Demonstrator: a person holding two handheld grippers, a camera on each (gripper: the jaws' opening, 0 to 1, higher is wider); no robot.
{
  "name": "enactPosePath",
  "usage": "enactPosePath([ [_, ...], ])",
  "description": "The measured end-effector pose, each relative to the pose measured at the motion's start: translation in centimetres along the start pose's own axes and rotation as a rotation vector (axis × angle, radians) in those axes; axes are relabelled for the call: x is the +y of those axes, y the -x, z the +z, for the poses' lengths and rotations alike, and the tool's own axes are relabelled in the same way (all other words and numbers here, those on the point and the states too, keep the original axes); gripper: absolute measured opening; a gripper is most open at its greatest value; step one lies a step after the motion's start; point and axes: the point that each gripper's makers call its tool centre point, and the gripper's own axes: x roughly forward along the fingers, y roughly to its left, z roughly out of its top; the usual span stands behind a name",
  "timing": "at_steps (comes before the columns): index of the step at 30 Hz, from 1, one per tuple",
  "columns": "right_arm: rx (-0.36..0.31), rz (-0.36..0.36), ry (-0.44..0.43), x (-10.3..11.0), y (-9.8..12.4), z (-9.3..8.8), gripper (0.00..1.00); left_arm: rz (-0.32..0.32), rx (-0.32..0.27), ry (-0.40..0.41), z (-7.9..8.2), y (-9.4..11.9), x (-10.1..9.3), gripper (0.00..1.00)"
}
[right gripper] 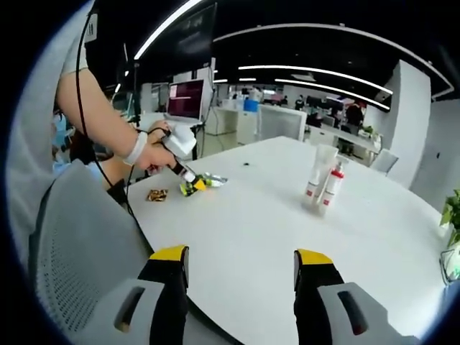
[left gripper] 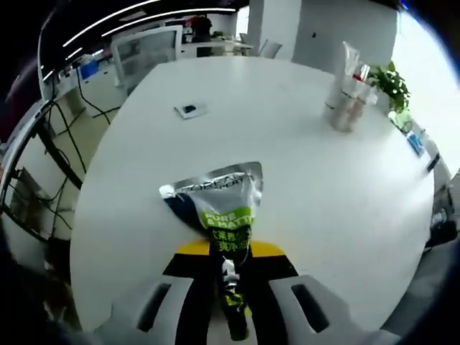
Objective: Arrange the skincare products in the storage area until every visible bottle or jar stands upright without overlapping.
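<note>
While the left gripper (left gripper: 231,302) pinches a green-and-silver tube (left gripper: 228,215) between its jaws, the tube's flat crimped end points away over the white bench (left gripper: 302,180). In the right gripper view this same gripper sits at the near left edge of the bench, held by a person's hand (right gripper: 154,152) with a white wristband, the tube (right gripper: 205,182) low over the surface. A small dark-and-gold packet (right gripper: 157,195) lies just beside it on the bench. The right gripper (right gripper: 241,284) hangs over the near edge with its yellow-tipped jaws spread wide and nothing between them. Well apart, toward the far right of the bench, a cluster of pale tubes and bottles (right gripper: 323,183) stands upright, close together. A small dark card (left gripper: 190,110) lies on the far part of the bench, and a green plant (left gripper: 392,86) stands beyond the cluster.
</note>
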Motion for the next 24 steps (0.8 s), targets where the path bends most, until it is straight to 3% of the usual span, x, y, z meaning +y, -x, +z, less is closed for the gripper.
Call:
enactPosePath([
  [3,0.009,-0.003,-0.017,-0.2,0.0,-0.2,0.55,-0.064,-0.052,0.100,1.0,0.9,-1.4,0.09],
  [5,0.009,-0.002,-0.021,-0.2,0.0,-0.2,0.55,-0.081,-0.094,0.088,1.7,1.9,-2.0,0.09],
  [6,0.012,0.003,-0.021,-0.1,-0.1,-0.3,0.55,-0.106,-0.111,0.150,2.1,2.6,-2.8,0.09],
  [7,0.016,0.011,-0.022,0.1,-0.1,-0.4,0.55,-0.125,-0.137,0.158,2.5,3.2,-3.3,0.09],
  [10,0.011,0.051,-0.068,0.5,-0.2,-0.2,0.54,-0.209,-0.208,0.155,3.8,6.0,-6.0,0.09],
  [16,0.022,0.112,-0.186,0.7,-0.1,0.5,0.53,-0.317,-0.278,0.089,4.0,10.8,-10.2,0.09],
  [18,-0.055,0.112,-0.293,0.3,0.0,2.8,0.54,-0.337,-0.301,0.084,3.8,12.4,-11.0,0.09],
  [21,-0.151,0.185,-0.421,0.9,-0.1,6.0,0.54,-0.397,-0.324,0.082,3.1,14.7,-12.9,0.09],
  [24,-0.233,0.331,-0.580,3.2,-0.6,8.3,0.52,-0.427,-0.318,0.017,2.0,16.2,-14.6,0.09],
])
